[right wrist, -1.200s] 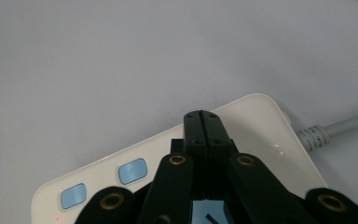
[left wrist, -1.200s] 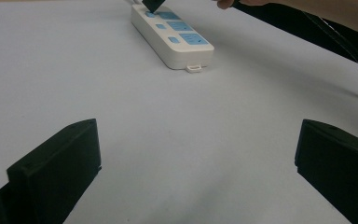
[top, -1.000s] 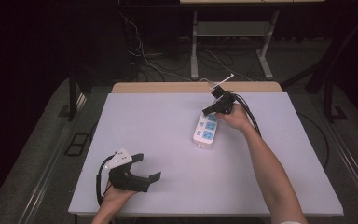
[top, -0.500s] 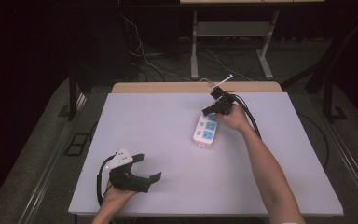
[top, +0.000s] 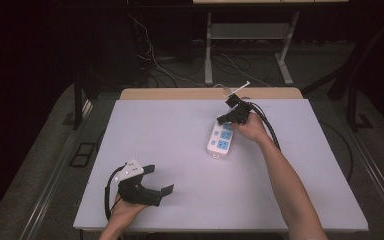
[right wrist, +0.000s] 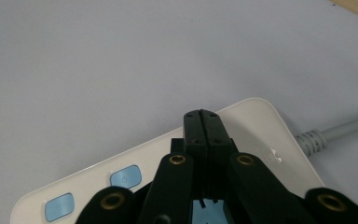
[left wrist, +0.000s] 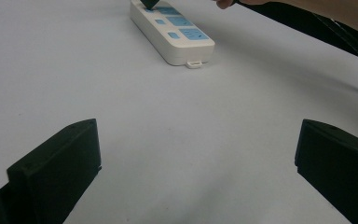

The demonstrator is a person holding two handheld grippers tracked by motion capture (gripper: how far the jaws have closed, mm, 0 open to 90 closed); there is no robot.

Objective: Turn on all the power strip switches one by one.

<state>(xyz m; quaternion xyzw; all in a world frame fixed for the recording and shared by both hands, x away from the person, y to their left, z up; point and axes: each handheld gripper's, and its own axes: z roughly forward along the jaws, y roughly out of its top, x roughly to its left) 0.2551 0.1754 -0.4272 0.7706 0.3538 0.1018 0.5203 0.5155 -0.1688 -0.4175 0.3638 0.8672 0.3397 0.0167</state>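
Power strip [top: 220,140] on table [top: 180,130], right tool [top: 225,119] over its far end, left tool [top: 156,182] near front-left edge

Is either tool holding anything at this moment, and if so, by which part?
Nothing is held. The right tool is shut with its jaws pressed together, tips over the power strip near its cable end. The left tool is open over bare table.

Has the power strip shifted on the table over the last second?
No. In the high view the power strip lies at the same spot and angle relative to the table's far edge, with the shut right gripper over its far end.
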